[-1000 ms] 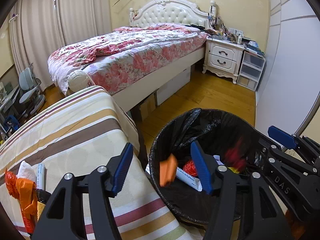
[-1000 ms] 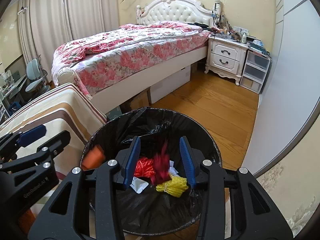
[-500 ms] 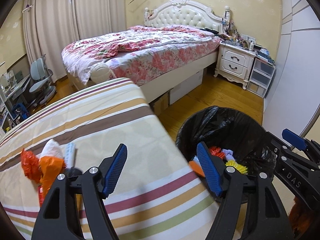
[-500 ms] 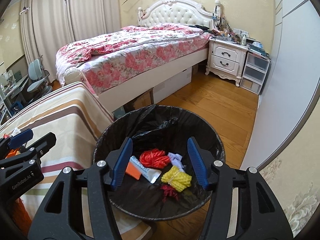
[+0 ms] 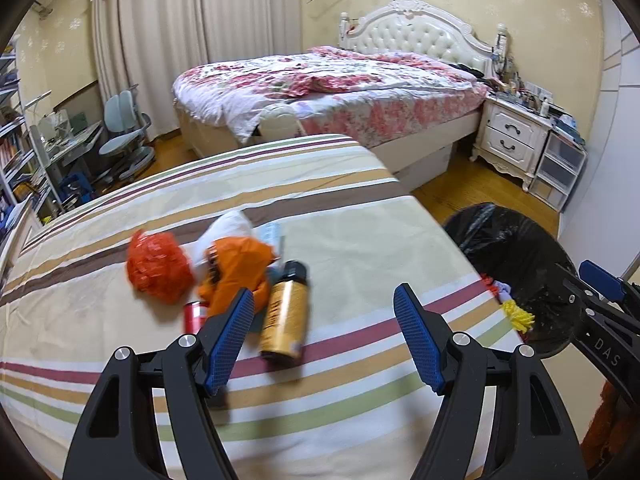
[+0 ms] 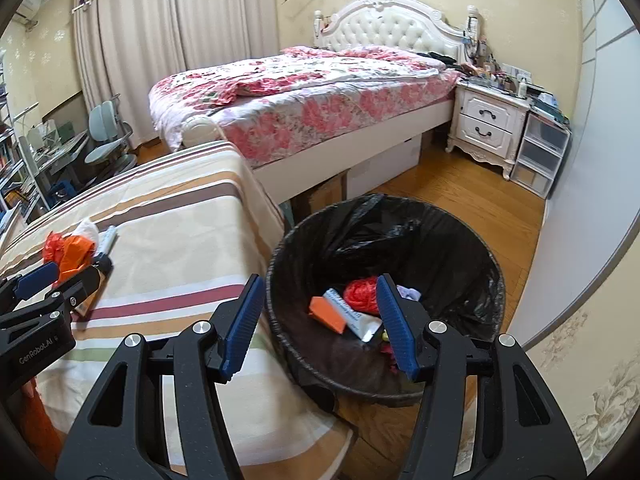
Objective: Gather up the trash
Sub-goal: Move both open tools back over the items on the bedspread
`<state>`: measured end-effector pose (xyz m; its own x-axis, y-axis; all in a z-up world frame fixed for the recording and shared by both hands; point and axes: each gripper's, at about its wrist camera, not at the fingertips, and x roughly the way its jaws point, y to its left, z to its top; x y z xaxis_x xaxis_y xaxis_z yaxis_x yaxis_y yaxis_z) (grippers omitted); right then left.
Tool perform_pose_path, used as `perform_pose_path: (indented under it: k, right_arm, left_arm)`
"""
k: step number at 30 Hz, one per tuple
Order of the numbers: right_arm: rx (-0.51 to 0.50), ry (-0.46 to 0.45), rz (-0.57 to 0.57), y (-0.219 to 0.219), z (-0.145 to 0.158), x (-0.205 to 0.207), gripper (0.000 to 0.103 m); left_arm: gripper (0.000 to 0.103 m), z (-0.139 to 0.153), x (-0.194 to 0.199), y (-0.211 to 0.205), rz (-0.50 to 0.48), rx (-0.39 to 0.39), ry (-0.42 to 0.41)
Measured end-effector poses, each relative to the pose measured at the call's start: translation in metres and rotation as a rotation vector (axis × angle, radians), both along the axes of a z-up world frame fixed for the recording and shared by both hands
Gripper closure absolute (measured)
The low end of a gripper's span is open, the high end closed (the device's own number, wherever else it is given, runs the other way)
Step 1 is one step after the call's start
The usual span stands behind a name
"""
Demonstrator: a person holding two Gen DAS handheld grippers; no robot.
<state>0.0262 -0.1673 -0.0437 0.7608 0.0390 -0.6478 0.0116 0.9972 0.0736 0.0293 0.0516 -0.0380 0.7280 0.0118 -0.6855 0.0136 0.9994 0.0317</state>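
1. Left wrist view: left gripper (image 5: 324, 338), jaws apart and empty, above the striped cloth (image 5: 360, 240); can (image 5: 285, 312), orange wrapper (image 5: 240, 268) and red bag (image 5: 158, 266) remain (blurred).
2. Right wrist view: right gripper (image 6: 320, 324), empty and parted, over the bin (image 6: 472, 248); several scraps already inside.

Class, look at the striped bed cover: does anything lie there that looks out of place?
Yes. A gold bottle with a black cap lies tipped on its side among orange wrappers and a red crumpled bag, litter on the striped bed cover, not in the bin.
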Motion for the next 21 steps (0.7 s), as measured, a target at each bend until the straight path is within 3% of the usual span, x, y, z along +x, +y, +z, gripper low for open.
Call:
perform_pose_path:
  k: [14,21]
  right_arm:
    - [-0.011,-0.010,0.102,0.055,0.005,-0.013,0.046]
    - [-0.022,0.006,0.133,0.071,0.000,-0.011,0.046]
  left_arm:
    - [0.033,-0.010,-0.023,0.068,0.140,-0.017,0.018]
    - [0.035,-0.020,-0.018,0.079,0.153,-0.039,0.054]
